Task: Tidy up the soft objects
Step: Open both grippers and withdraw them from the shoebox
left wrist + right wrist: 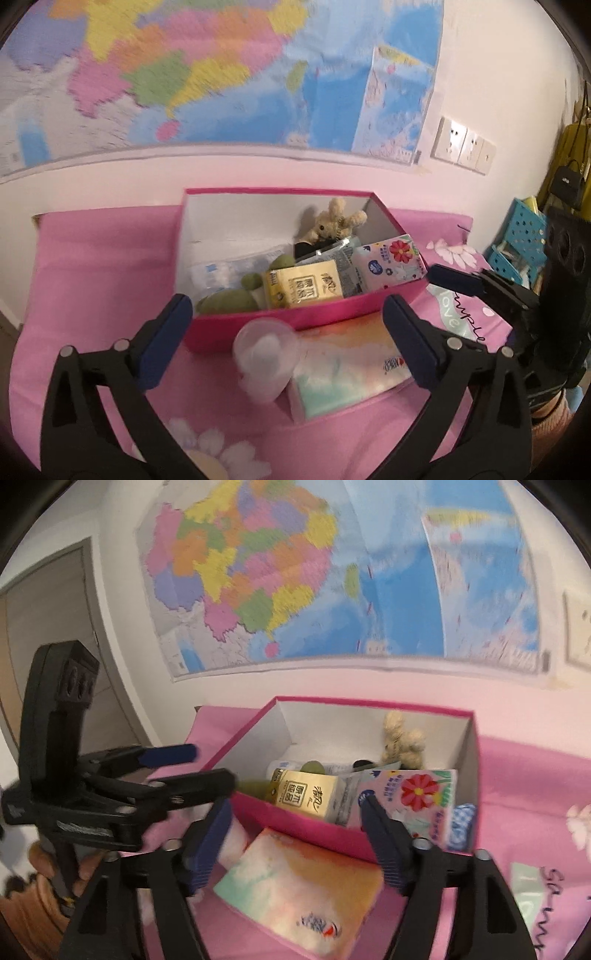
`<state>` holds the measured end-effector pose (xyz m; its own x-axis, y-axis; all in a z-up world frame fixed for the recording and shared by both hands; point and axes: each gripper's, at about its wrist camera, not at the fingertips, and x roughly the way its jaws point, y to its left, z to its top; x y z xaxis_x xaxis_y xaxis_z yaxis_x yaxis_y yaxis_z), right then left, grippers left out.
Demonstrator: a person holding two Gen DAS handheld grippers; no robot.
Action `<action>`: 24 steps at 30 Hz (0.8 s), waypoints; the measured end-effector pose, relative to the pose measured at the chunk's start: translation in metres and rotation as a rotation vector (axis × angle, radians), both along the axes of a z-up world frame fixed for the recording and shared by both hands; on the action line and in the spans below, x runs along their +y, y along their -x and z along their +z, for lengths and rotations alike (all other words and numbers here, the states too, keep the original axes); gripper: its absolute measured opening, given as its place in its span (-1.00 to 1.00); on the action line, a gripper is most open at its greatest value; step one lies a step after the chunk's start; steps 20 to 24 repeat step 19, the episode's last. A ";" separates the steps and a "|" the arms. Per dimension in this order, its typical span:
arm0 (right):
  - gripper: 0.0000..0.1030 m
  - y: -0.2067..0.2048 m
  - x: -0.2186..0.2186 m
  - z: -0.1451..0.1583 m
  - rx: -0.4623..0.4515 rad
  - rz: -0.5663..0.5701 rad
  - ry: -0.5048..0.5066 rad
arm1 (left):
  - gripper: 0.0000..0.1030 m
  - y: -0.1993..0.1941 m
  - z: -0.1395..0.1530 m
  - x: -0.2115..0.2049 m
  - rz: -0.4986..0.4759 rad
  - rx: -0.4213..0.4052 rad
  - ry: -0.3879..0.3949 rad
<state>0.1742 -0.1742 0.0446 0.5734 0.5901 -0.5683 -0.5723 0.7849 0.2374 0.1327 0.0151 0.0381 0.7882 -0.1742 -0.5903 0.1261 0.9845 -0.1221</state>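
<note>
A large coloured wall map [207, 74] is hanging above a bed spread with a pink flowered sheet [92, 266]; against the wall an open pink cardboard box with white inner walls [236, 225] is sitting on that sheet, evidently serving as the place where the soft things are being gathered. Inside it a beige plush rabbit [332, 219] is leaning in the far corner, a green plush toy [229, 301] is lying at the near wall, and a yellow tissue pack [304, 286] and a white flower-printed tissue pack [388, 264] are propped on edge along the front, probably to save room. Just outside the near wall a soft pastel orange-and-green tissue pack [306, 886] is lying flat on the sheet, with a small clear plastic cup holding something white [264, 356] beside it; these seem to be what is left to put away. The left gripper [288, 339] is hovering over the cup and pack with its jaws spread wide and nothing between the pads; the right gripper [295, 842] is likewise standing with jaws spread, straddling the pastel pack without pressing on it, which suggests that pack is next for the box.
</note>
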 end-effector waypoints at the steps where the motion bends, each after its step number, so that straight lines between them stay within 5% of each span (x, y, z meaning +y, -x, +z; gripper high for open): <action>1: 0.69 0.008 -0.001 0.001 -0.019 -0.004 0.014 | 1.00 0.008 0.000 0.001 0.018 -0.009 -0.012; 5: 0.98 0.044 -0.005 -0.005 -0.085 -0.039 0.094 | 1.00 0.037 -0.012 0.002 0.077 -0.013 -0.043; 13: 0.99 0.090 -0.012 -0.029 -0.060 -0.075 0.141 | 1.00 0.072 -0.036 0.004 0.130 0.072 -0.032; 24: 0.99 0.106 -0.012 -0.043 -0.005 -0.074 0.138 | 1.00 0.086 -0.045 -0.002 0.142 0.087 -0.046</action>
